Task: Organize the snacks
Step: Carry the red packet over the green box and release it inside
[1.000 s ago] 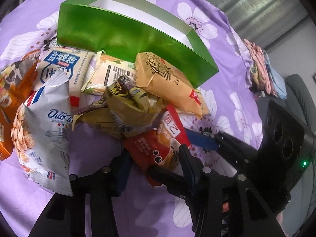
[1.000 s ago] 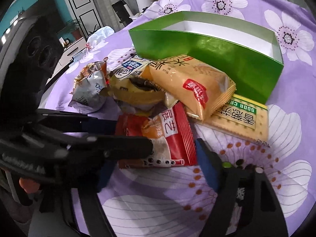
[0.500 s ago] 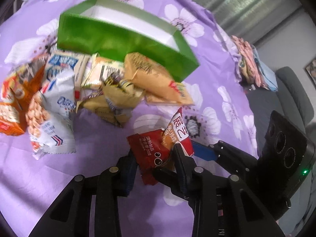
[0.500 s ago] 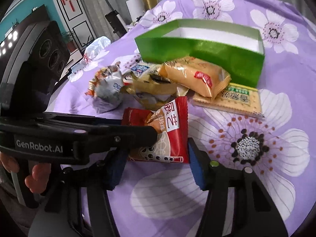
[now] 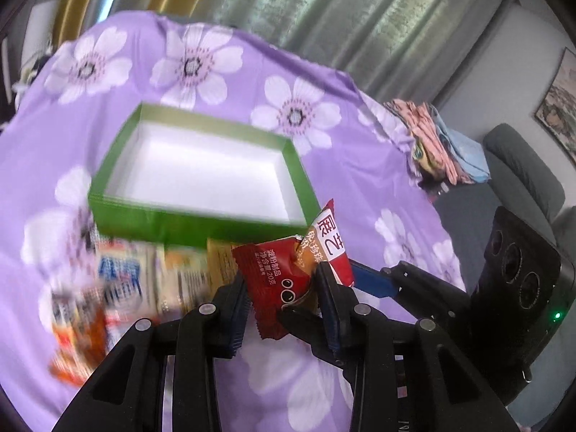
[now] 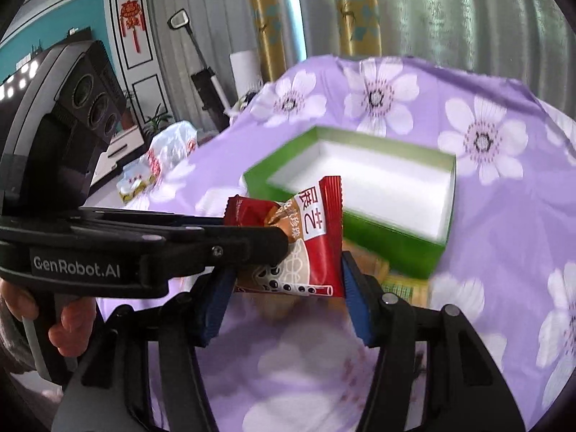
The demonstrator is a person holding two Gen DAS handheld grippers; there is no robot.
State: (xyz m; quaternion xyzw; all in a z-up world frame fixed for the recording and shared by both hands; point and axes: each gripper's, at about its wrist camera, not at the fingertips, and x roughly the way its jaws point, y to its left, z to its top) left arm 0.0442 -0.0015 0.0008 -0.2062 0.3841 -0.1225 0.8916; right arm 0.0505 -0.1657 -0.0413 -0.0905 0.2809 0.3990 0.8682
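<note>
Grey pleated curtains (image 5: 360,18) fill the top of both views, with gold-and-teal drapes (image 6: 273,14) beside them and a teal wall (image 6: 43,39) with a red hanging knot at the upper left of the right wrist view. A grey sofa (image 5: 518,176) and a framed picture sit at the right edge of the left wrist view.

Below them spreads the table's purple floral cloth (image 5: 201,64). At mid-frame lies the green box (image 5: 201,176), open, its white inside bare. A blurred heap of snack packets (image 5: 136,280) lies just beside its near wall at lower left.

Smallest, the red snack packet (image 5: 284,280) is raised off the cloth, in front of the box's near right corner. The left claw (image 5: 284,306) is clenched on it, pads pressed to both sides. The right claw (image 6: 284,295) brackets the same packet; its right pad touches the packet's edge, but I cannot tell whether it truly grips.
</note>
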